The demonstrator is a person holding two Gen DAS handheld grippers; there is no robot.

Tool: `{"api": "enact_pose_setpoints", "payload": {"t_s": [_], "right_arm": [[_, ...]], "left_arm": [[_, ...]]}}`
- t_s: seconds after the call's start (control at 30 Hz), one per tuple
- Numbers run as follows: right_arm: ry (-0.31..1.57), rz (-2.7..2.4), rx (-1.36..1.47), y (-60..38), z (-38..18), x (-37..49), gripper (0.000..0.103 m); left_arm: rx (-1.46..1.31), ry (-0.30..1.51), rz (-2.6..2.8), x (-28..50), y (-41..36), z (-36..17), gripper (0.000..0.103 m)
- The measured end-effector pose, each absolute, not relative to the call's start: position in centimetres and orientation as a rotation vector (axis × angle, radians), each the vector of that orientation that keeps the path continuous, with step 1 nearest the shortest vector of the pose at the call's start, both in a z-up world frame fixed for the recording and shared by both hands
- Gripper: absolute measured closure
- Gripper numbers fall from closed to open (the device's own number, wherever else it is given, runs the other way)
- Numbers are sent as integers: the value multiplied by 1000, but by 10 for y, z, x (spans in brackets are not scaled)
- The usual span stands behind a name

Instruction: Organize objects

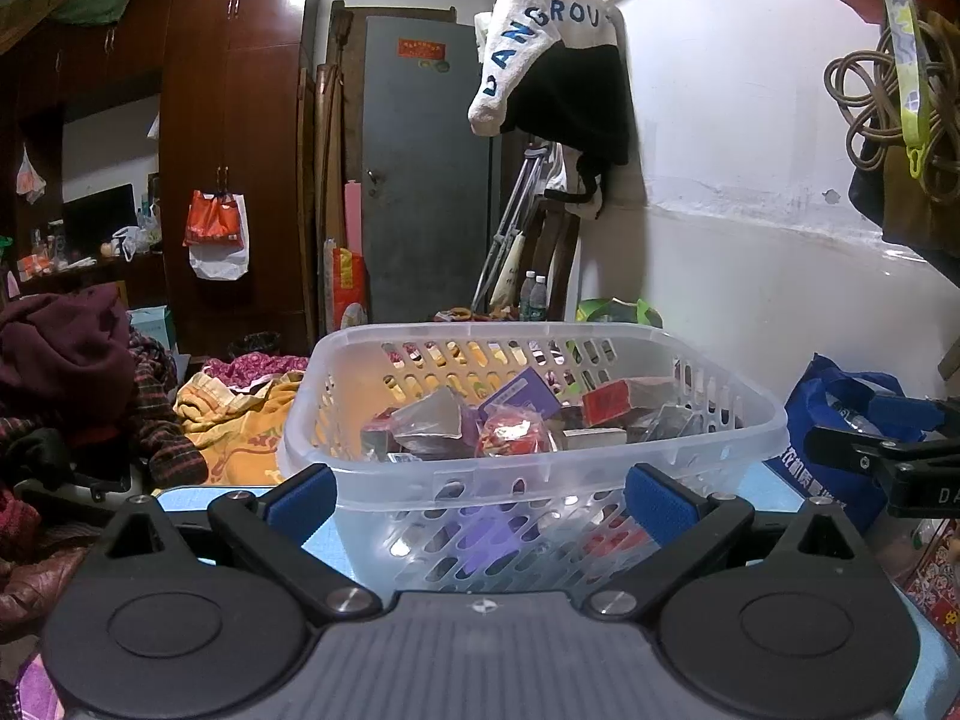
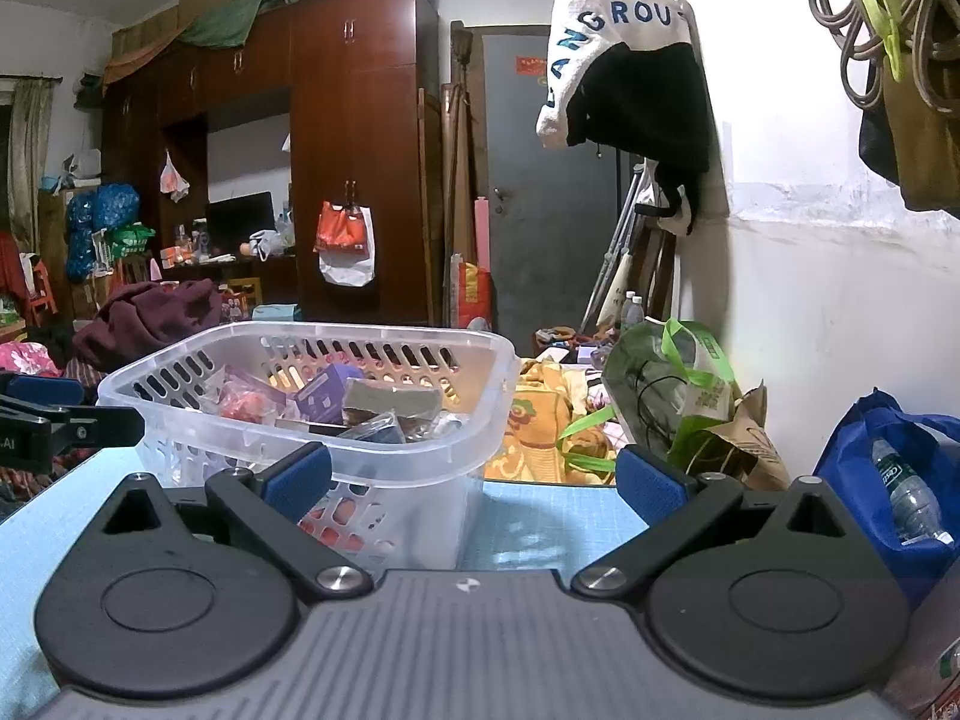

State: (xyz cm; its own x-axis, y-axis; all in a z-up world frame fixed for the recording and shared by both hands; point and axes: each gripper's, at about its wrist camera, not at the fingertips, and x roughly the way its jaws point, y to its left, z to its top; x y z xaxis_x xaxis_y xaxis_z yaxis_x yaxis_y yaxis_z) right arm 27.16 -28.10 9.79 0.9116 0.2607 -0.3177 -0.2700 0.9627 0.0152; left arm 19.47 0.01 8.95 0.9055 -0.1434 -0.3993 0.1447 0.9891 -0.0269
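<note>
A clear plastic basket (image 1: 384,474) with slotted walls stands on a light blue mat (image 2: 540,534). It holds several small packets and boxes, among them a purple card (image 1: 521,397) and a red box (image 1: 606,405). My left gripper (image 1: 480,495) is open just in front of the basket's near wall, nothing between its blue pads. My right gripper (image 2: 474,477) is open too, with the basket (image 2: 180,414) ahead and to its left and bare mat between its fingers. Each gripper shows at the edge of the other's view.
A blue bag (image 2: 888,468) with a water bottle (image 2: 909,495) sits at the right of the mat. A green bag (image 2: 672,384) and yellow cloth (image 2: 540,420) lie beyond the mat's far edge. Piled clothes (image 1: 66,372) are at the left. A wall runs along the right.
</note>
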Motion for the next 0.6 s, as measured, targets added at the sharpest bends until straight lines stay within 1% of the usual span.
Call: {"api": "enact_pose_setpoints", "payload": {"t_s": [0.6], "right_arm": [[323, 281, 5, -290, 99, 269, 0]], "left_arm": [[-1, 417, -155, 196, -6, 89, 0]]}}
